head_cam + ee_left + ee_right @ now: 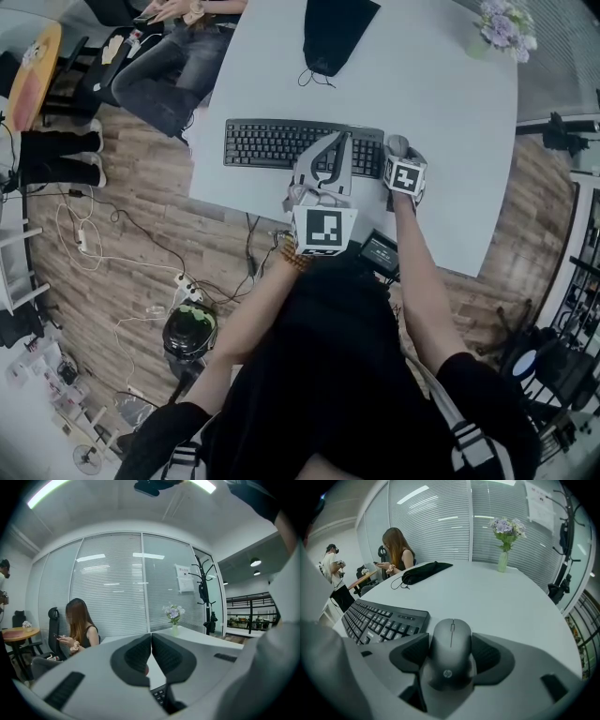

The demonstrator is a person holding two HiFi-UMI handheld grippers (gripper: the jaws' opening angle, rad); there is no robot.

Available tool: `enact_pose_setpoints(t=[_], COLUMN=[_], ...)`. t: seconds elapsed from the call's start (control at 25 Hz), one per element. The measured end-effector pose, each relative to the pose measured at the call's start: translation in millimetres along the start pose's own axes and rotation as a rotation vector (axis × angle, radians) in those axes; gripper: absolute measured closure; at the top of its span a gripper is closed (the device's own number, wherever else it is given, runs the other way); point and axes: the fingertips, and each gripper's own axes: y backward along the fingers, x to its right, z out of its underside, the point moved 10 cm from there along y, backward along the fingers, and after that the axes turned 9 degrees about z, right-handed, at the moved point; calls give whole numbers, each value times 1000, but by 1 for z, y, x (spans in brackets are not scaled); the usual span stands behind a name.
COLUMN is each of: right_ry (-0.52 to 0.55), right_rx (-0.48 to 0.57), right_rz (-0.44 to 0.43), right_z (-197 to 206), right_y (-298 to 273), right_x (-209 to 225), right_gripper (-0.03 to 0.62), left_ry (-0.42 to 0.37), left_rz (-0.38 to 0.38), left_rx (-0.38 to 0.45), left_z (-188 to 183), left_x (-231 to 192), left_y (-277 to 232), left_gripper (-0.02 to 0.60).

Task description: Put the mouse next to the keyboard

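Observation:
A dark grey mouse (451,651) rests on the white table (497,602), just right of the black keyboard (379,620). My right gripper (450,654) is shut on the mouse, a pad against each of its sides. From the head view the mouse (397,145) peeks out ahead of the right gripper (400,157), close to the right end of the keyboard (277,142). My left gripper (335,150) hovers over the keyboard's right half. Its jaws are shut with nothing between them (151,654).
A black pouch (333,33) with a cord lies at the table's far side. A vase of flowers (502,28) stands at the far right corner. A person (178,56) sits on a chair off the table's left edge. Cables and a power strip (183,281) lie on the wooden floor.

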Motion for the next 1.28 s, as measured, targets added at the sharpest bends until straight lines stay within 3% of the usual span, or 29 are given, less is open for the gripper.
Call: enact_pose_setpoints(t=[0.4, 1.28], right_ry=[-14, 9], right_rx=[28, 123], right_rz=[-2, 29], right_z=[-10, -45], right_y=[12, 49], right_x=[1, -3], right_gripper=[275, 276], left_ry=[-2, -14], left_rz=[-2, -8], left_rx=[31, 72], left_z=[-9, -18], left_x=[-4, -12], left_y=[5, 10], left_gripper=[569, 569])
